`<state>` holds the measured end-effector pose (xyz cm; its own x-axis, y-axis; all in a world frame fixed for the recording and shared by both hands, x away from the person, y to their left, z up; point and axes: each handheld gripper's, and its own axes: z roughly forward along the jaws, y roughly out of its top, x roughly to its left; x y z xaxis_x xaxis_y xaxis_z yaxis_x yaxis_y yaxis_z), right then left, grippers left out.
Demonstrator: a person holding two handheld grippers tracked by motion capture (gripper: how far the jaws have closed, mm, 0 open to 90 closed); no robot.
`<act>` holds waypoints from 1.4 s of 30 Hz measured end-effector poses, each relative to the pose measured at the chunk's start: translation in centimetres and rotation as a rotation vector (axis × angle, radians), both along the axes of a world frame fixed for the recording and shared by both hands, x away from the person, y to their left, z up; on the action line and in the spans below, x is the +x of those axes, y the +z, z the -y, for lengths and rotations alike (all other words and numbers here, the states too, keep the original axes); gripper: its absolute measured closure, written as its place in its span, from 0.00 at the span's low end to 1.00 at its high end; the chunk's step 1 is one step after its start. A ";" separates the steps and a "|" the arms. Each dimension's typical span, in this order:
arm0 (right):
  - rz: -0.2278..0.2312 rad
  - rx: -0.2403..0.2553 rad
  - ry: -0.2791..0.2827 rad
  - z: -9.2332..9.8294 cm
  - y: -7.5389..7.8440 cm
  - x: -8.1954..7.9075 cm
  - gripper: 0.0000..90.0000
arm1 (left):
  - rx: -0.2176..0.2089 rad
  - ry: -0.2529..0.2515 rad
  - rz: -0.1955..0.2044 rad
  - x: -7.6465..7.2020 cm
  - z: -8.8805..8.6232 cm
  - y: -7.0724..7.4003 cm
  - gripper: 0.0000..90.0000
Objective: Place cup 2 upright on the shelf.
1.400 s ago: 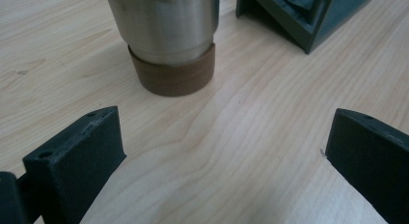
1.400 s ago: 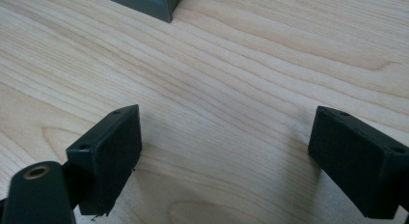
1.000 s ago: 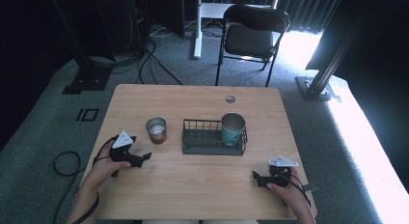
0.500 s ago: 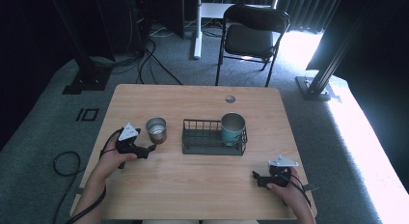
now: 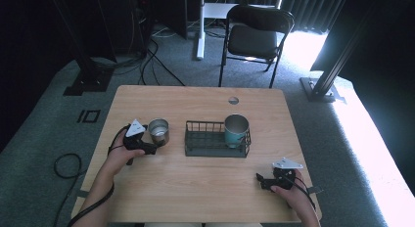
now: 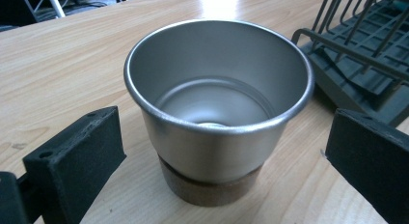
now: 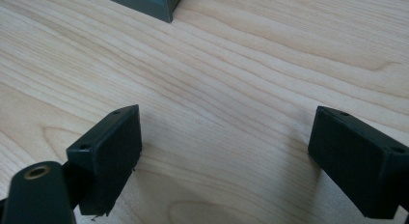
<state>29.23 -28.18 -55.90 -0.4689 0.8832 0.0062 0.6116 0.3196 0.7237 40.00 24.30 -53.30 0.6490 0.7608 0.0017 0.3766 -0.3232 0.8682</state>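
left gripper (image 5: pixel 155 147) has slid forward up to the steel cup (image 5: pixel 158 131) since a second ago; cup stands upright on the desk (image 5: pixel 205 188), dead ahead between its wide fingers (image 6: pixel 72 159). right gripper (image 5: pixel 262 181) sits open, far off.

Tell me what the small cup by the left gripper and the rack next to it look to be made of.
Small cup: brushed metal, likely steel, dull grey sheen; its brown base band looks like cork. Rack: dark coated wire, thin bars.
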 end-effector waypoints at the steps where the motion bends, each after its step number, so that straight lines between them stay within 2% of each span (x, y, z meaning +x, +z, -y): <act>1: 0.000 0.000 0.000 0.0 0.0 0.0 0.12 | -0.006 0.001 -0.003 0.1 0.0 0.0 0.00; 15: 0.000 0.000 0.000 0.0 0.0 0.0 0.12 | -0.035 0.035 0.007 1.4 1.2 -0.3 0.00; 20: 0.000 0.000 0.000 0.0 0.0 0.0 0.12 | -0.028 0.039 0.011 1.7 1.5 -0.3 0.00; 33: 0.000 0.000 0.000 0.0 0.0 0.0 0.12 | -0.044 0.047 0.007 2.0 1.8 -0.5 0.01; 35: 0.000 0.000 0.000 0.0 0.0 0.0 0.12 | -0.048 0.050 0.005 2.1 1.9 -0.5 0.05; 36: 0.000 0.000 0.000 0.0 0.0 0.0 0.12 | -0.037 0.048 0.003 2.0 2.0 -0.5 0.08; 37: 0.000 0.000 0.000 0.0 0.0 0.0 0.12 | -0.023 0.049 0.005 2.0 2.0 -0.5 0.17; 42: 0.000 0.000 0.000 0.0 0.0 0.0 0.12 | 0.000 0.046 0.004 1.9 2.2 -0.3 0.21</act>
<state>29.23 -28.18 -55.89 -0.4690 0.8832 0.0062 0.6116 0.3198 0.7236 41.92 22.09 -53.63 0.6136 0.7896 0.0043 0.3877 -0.3060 0.8695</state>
